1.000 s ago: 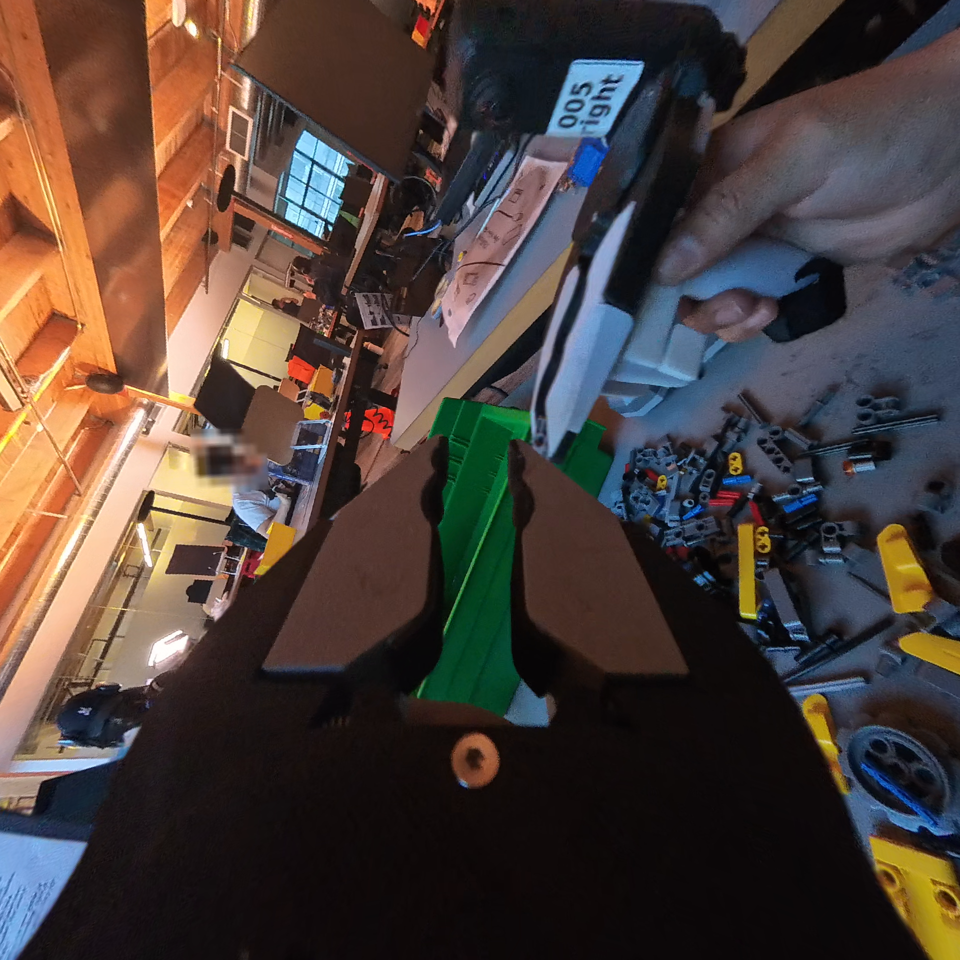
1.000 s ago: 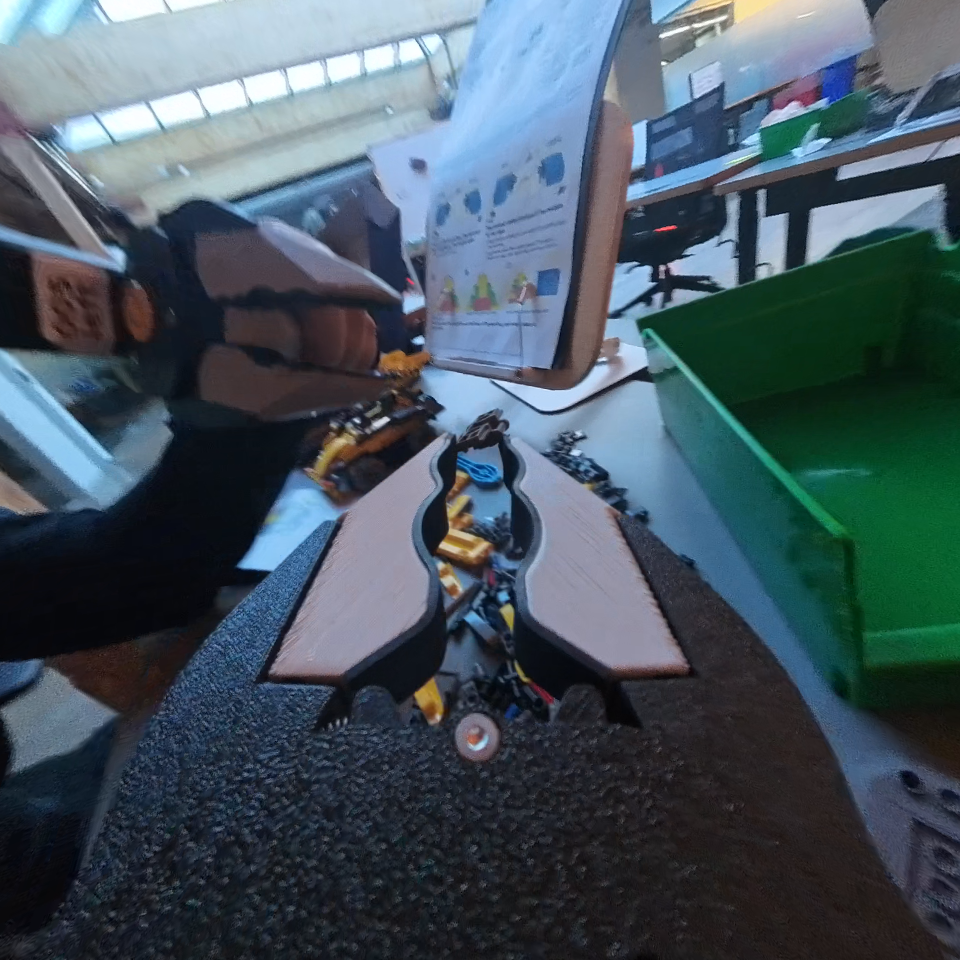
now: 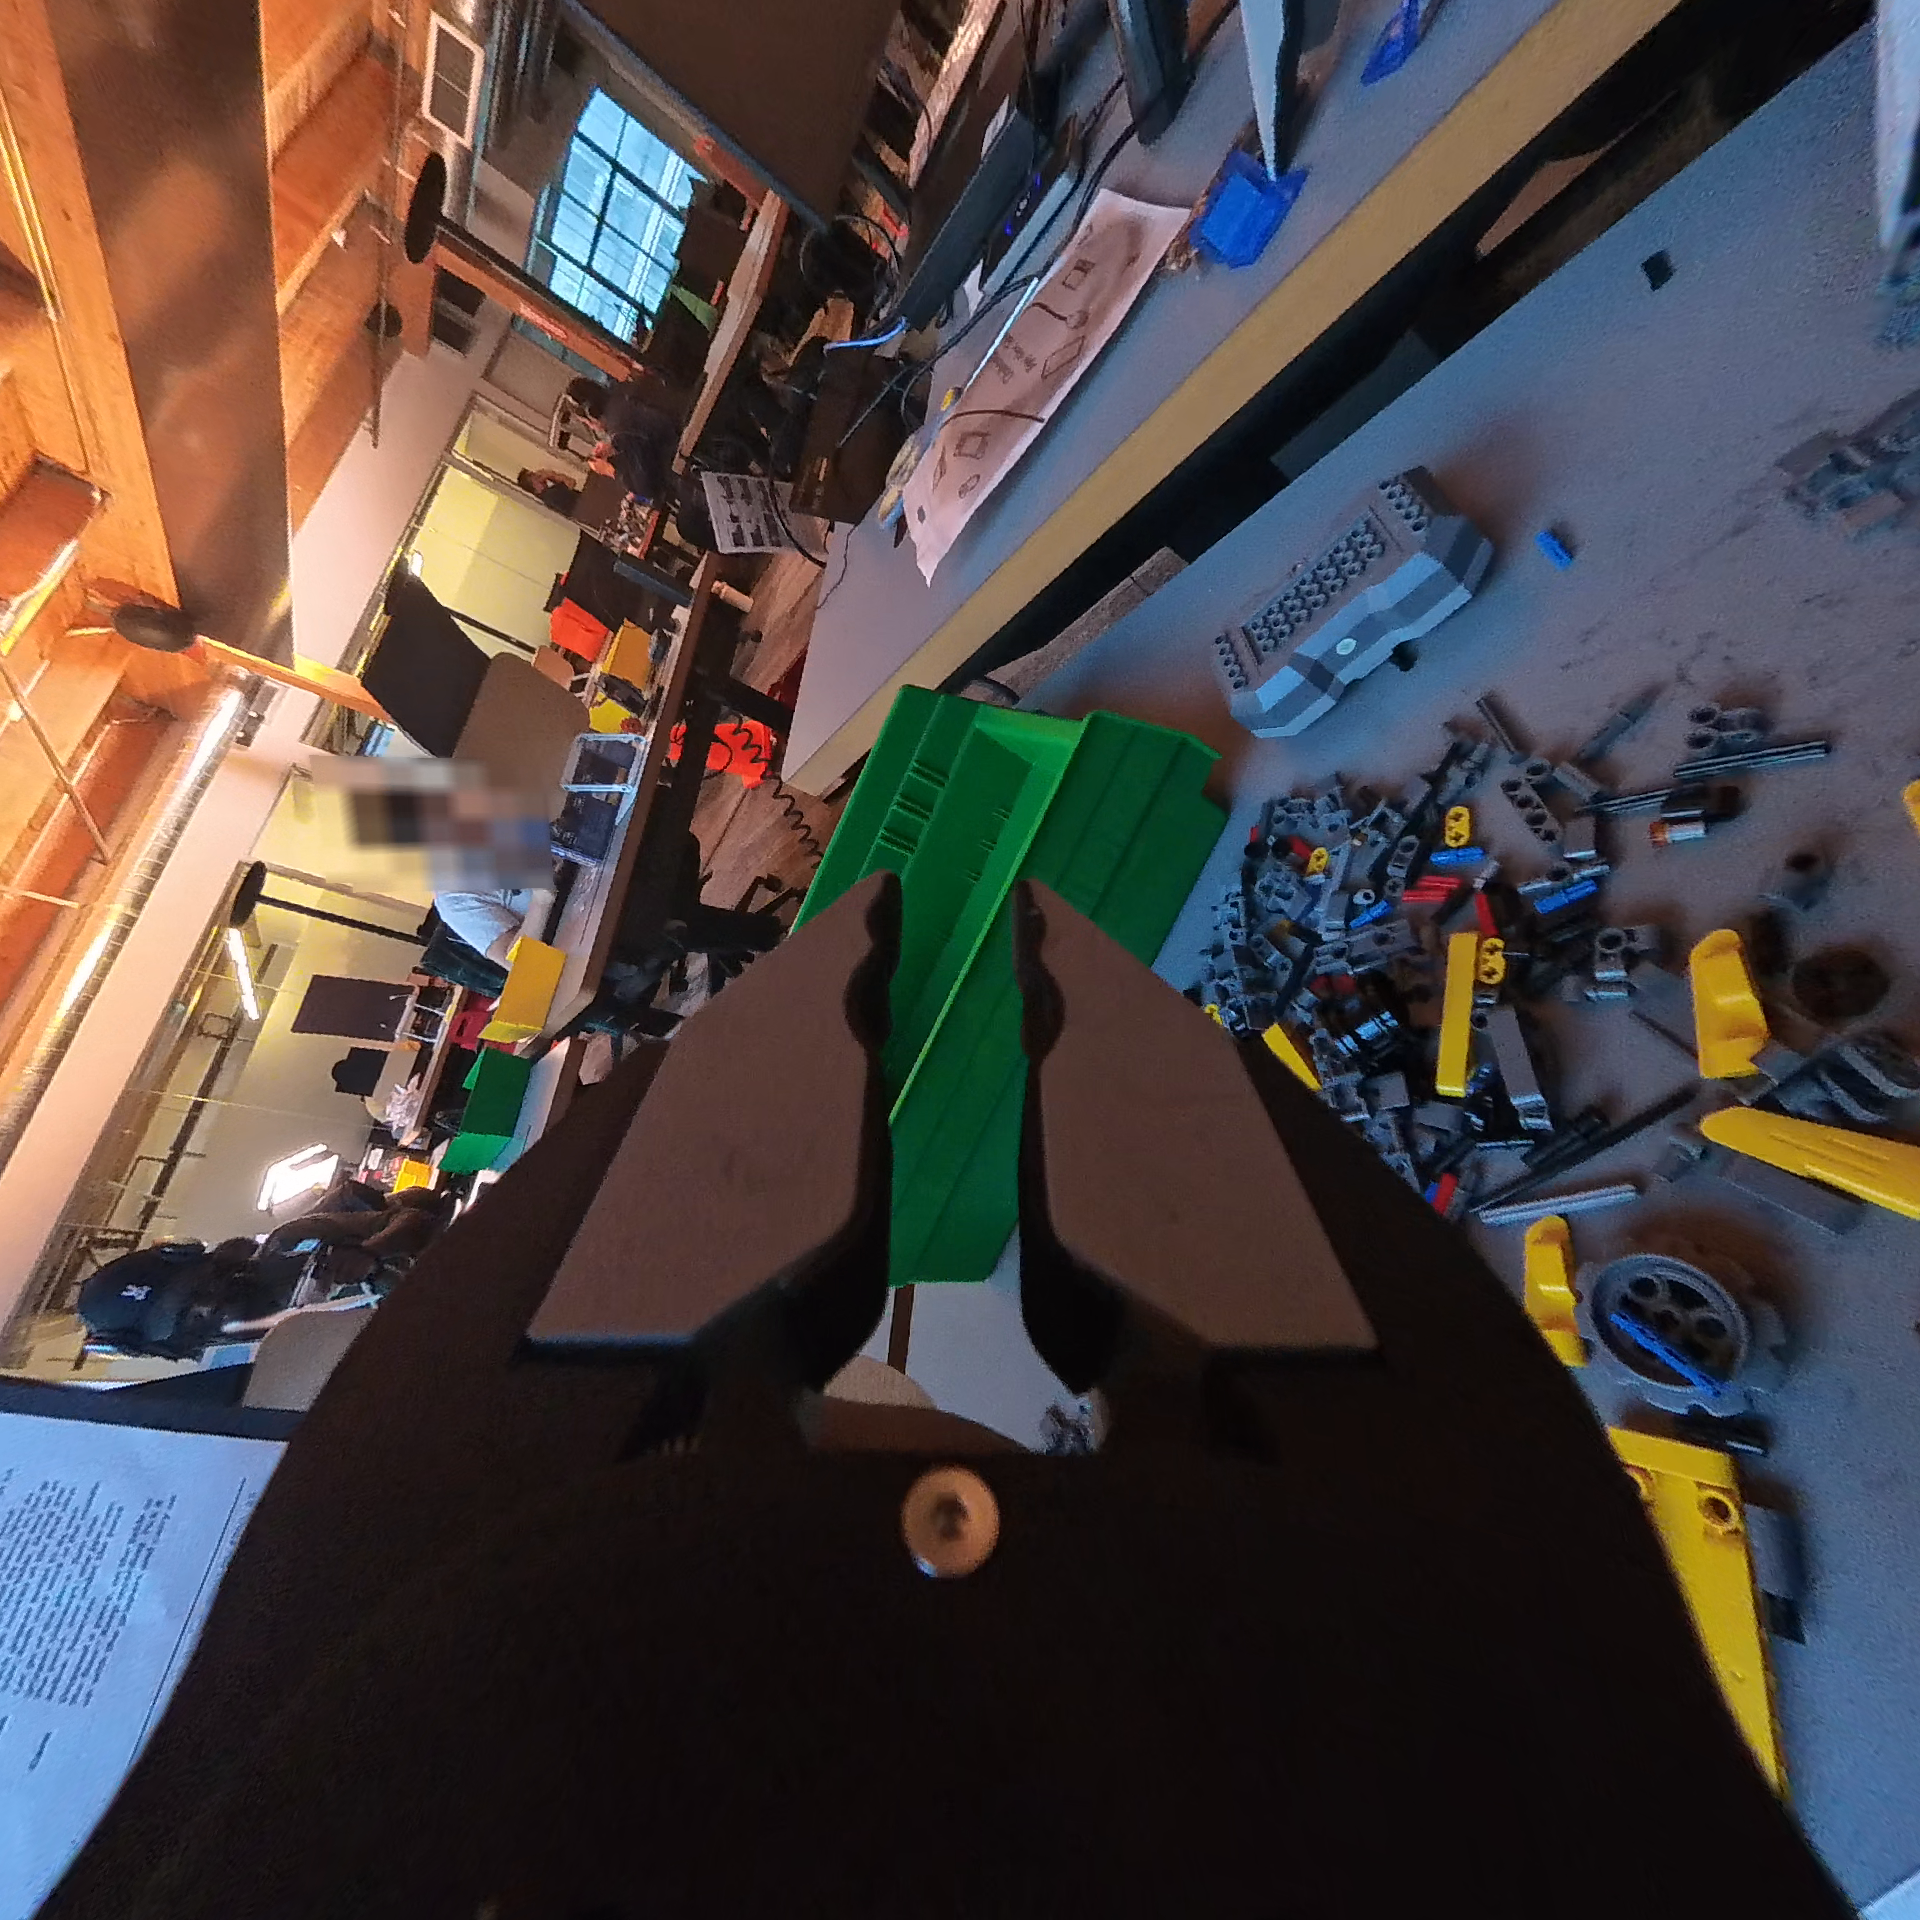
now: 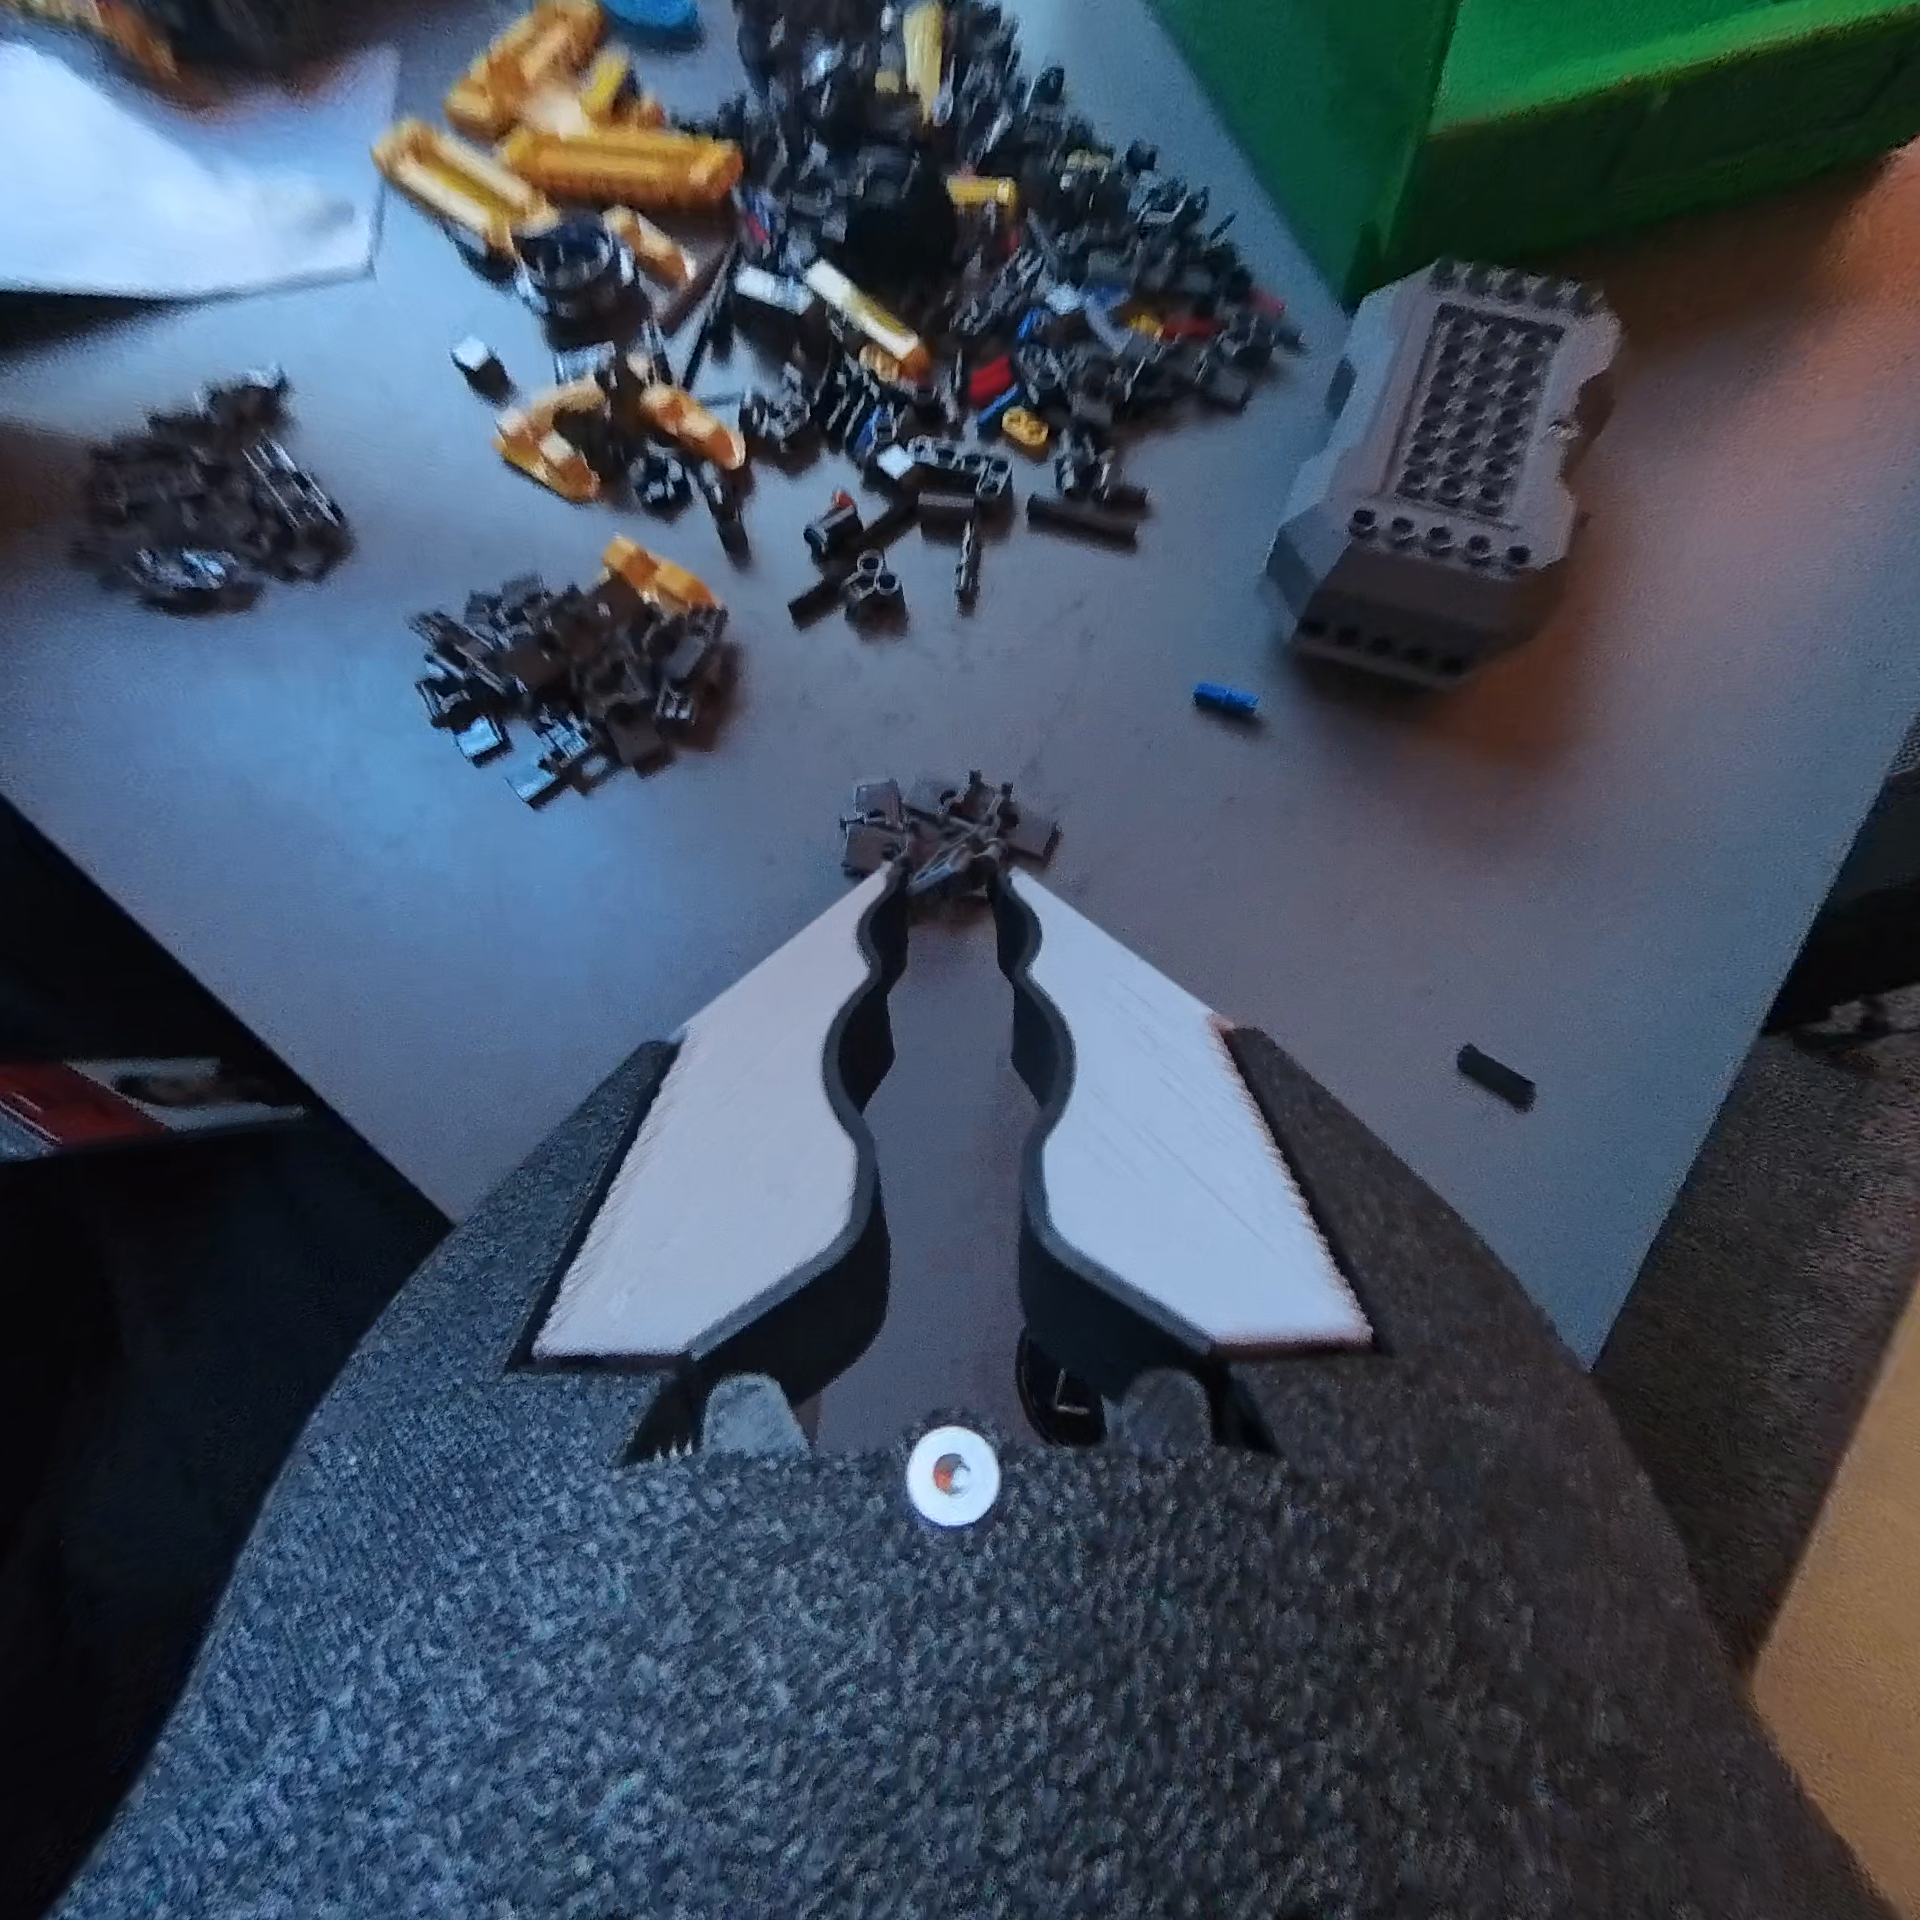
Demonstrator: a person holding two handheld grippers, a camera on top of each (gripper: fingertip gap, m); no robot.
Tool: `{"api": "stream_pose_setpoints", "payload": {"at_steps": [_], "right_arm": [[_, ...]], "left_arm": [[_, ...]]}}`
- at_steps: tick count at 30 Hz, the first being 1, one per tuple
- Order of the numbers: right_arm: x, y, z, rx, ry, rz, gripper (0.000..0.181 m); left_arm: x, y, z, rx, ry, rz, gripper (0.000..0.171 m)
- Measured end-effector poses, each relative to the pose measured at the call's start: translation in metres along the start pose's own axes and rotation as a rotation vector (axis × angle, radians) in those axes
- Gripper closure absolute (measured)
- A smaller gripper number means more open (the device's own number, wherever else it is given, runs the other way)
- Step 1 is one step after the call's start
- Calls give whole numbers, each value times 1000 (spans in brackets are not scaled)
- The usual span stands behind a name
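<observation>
Grey tabletop (image 4: 312,831) carries scattered bricks; my right gripper (image 4: 945,883), jaws narrowly parted and empty, hovers just before a small dark brick cluster (image 4: 951,831), light, loose, near the grey block (image 4: 1455,468); my left gripper (image 3: 951,914), likewise parted and empty, faces the green bin (image 3: 997,831).

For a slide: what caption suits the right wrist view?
Open right hand-held gripper poised at a small dark brick pile.
</observation>
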State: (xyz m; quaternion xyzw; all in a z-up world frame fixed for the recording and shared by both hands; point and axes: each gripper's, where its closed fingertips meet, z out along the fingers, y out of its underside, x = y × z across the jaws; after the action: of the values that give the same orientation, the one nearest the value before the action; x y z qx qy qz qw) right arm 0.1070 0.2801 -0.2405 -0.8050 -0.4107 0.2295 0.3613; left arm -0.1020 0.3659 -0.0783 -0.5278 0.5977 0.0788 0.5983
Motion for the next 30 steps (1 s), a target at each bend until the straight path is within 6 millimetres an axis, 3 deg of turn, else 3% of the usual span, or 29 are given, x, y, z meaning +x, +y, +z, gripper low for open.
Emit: {"api": "stream_pose_setpoints", "payload": {"at_steps": [3,11,20,27,30], "right_arm": [[-8,1,11,-37,-30,-54,168],[-2,9,26,-111,-37,-55,161],[6,10,11,-87,-14,-34,160],[22,-12,-9,37,90,6,160],[38,-13,-13,66,182,63,162]], "left_arm": [[-1,2,0,-4,-2,-2,154],[1,6,3,-18,13,-2,154],[-2,18,0,-49,18,-51,153],[7,48,9,-181,81,-161,151],[17,69,17,-278,133,-251,149]]}}
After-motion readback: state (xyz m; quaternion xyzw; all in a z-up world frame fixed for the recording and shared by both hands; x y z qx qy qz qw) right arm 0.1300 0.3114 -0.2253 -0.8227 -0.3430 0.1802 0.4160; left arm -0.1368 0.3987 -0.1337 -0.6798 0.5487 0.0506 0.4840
